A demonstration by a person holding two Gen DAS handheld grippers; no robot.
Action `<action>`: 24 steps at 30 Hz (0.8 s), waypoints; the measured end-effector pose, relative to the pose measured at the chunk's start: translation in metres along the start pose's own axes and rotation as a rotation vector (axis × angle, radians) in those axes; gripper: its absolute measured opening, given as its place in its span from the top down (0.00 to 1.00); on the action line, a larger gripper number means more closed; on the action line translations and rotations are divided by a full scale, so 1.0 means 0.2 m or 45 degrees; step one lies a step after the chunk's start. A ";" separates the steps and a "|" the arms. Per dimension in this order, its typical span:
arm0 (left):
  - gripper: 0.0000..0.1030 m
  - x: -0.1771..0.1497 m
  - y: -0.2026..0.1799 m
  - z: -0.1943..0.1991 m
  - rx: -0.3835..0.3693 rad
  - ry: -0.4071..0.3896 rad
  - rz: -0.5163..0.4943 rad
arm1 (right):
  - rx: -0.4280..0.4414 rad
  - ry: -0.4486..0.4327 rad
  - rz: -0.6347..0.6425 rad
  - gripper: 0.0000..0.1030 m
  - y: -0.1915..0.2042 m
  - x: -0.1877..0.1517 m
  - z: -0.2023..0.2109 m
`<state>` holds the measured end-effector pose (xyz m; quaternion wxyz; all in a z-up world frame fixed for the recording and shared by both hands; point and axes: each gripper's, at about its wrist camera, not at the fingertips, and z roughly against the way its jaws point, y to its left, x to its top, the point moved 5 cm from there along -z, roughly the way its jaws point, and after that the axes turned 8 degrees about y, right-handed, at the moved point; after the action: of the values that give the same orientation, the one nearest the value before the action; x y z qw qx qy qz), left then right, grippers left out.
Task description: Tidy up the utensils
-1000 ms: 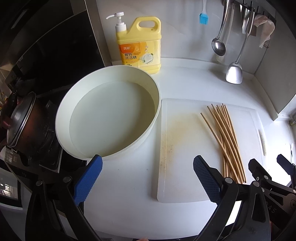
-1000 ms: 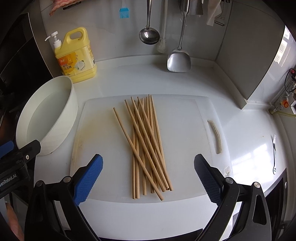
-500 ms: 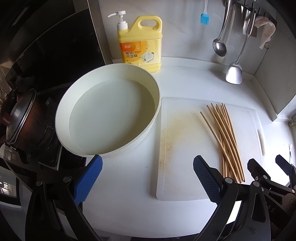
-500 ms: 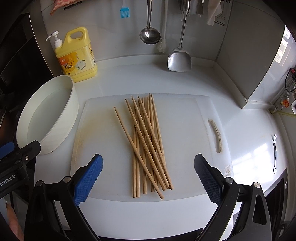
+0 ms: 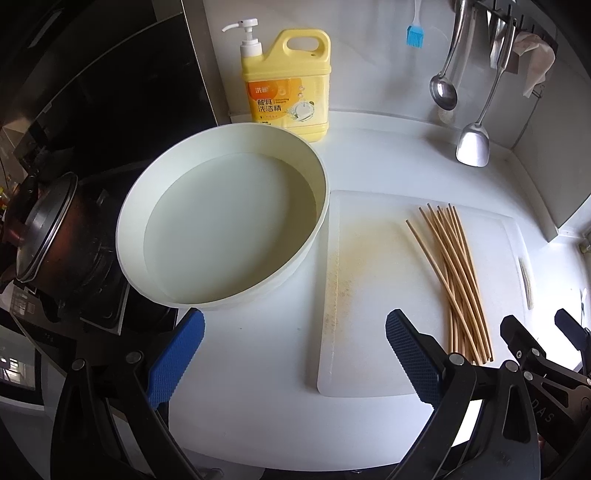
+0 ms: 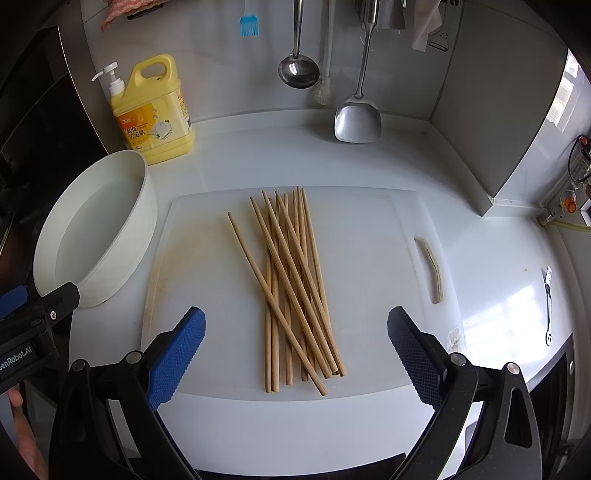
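A loose bundle of wooden chopsticks [image 6: 295,291] lies on a white cutting board [image 6: 362,229] on the white counter [image 6: 258,155], the sticks running roughly front to back and crossing one another, with one stick splayed out to the left at its far end. The right hand-held gripper [image 6: 295,354] hangs above the near edge of the board with its blue-padded jaws spread wide and nothing between them; the near ends of the chopsticks lie in the gap below, not touched. The left hand-held gripper [image 5: 293,354] is likewise wide open and empty, over bare counter between the board [image 5: 369,258] and a round white basin [image 5: 314,177] that holds shallow water and sits just left of the board. From the left view the chopsticks [image 5: 450,280] are on the board's right half, and the board's left part shows a yellowish stain. Behind the basin [image 6: 147,206] stands a yellow detergent bottle [image 6: 155,118] with a white pump. On the back wall hang a ladle [image 6: 297,66], a metal spatula [image 6: 356,118] and a blue brush [image 6: 248,26]. A small fork [image 6: 548,302] lies on the counter well to the right of the board. A dark pot [image 5: 40,229] sits on the stove at the far left.
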<state>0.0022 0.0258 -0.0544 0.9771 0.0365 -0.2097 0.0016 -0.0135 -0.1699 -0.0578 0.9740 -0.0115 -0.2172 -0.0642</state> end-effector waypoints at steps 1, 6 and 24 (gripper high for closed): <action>0.06 0.00 0.00 0.00 0.002 0.000 -0.001 | -0.001 0.001 0.002 0.08 0.00 0.00 0.00; 0.06 0.00 0.00 0.00 0.008 -0.005 0.000 | 0.000 0.000 0.001 0.08 0.00 0.00 0.00; 0.06 0.00 0.01 0.00 0.008 -0.007 0.000 | 0.000 -0.001 0.005 0.08 0.00 0.00 0.00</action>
<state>0.0027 0.0273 -0.0531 0.9764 0.0395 -0.2123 0.0020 -0.0128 -0.1698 -0.0582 0.9740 -0.0120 -0.2175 -0.0624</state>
